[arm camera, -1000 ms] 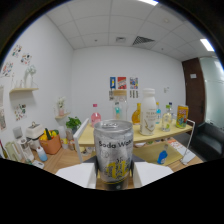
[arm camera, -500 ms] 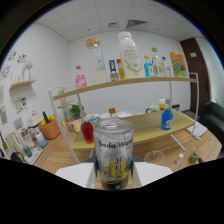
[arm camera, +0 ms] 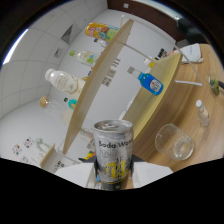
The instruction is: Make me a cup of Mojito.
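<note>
While the whole view was tipped steeply to one side, the gripper [arm camera: 114, 172] had its two pale fingers [arm camera: 75, 172] pressed against either side of a silver soda can [arm camera: 113, 152], which stood between them with its opened top showing. Printed on the can were the words "Soda Wa…", the rest curving out of sight, above a yellow and dark picture too blurred to read.

Just beyond the can, to one side, a clear empty glass [arm camera: 172, 141] rested on the wooden counter [arm camera: 197, 95], apart from the can and with nothing between the two. Farther along the same counter a small clear bottle [arm camera: 202, 112] with a white cap stood, and near the far end something green [arm camera: 216, 85] lay, too small to identify.

Behind the can rose a light wooden shelf unit [arm camera: 107, 75] with two boards. A blue bottle [arm camera: 151, 82] with a white label sat on the lower board. On the upper board were a white bottle [arm camera: 64, 80], some small greenish bottles [arm camera: 85, 56] and a colourful orange and yellow package [arm camera: 102, 31]; their labels could not be read.

Beyond the shelves stretched a white tiled wall [arm camera: 45, 55], with small ornaments [arm camera: 30, 145] low on it. At the far end a dark panel [arm camera: 150, 10] closed the room.
</note>
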Demonstrator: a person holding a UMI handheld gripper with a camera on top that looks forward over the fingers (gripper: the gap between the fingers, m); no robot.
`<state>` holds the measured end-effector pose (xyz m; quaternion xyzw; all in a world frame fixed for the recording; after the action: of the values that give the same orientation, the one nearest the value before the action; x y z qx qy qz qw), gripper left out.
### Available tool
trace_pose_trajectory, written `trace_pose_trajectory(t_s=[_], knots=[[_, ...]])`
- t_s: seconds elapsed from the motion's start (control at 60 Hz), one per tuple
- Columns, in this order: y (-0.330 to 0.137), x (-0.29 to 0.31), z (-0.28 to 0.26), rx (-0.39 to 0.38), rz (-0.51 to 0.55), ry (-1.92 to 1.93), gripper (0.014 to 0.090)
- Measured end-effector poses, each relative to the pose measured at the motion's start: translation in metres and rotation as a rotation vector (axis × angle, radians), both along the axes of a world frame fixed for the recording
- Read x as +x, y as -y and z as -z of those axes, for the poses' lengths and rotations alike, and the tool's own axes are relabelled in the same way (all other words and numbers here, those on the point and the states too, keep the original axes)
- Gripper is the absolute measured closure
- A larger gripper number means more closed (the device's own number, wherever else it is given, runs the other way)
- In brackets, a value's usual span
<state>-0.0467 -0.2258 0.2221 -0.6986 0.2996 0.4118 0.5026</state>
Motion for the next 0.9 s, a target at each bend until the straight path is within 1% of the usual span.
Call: trace_pose_trajectory(t_s=[0.167, 0.383, 0.55, 0.733, 0.833, 0.9], knots=[[-0.006, 0.004, -0.019, 0.013, 0.013, -0.38, 0.0538], [-0.012, 0.011, -0.039, 0.036, 0.018, -0.76, 0.054], [-0.014, 0.023, -0.041, 0.032, 0.062, -1.084, 0.054], [-0.012, 0.028, -0.04, 0.031, 0.079, -1.172, 0.0536], [-0.011, 0.027, -0.039, 0.02, 0.081, -1.138, 0.0538], [-0.012, 0.025, -0.038, 0.009, 0.085, -1.048, 0.0539]])
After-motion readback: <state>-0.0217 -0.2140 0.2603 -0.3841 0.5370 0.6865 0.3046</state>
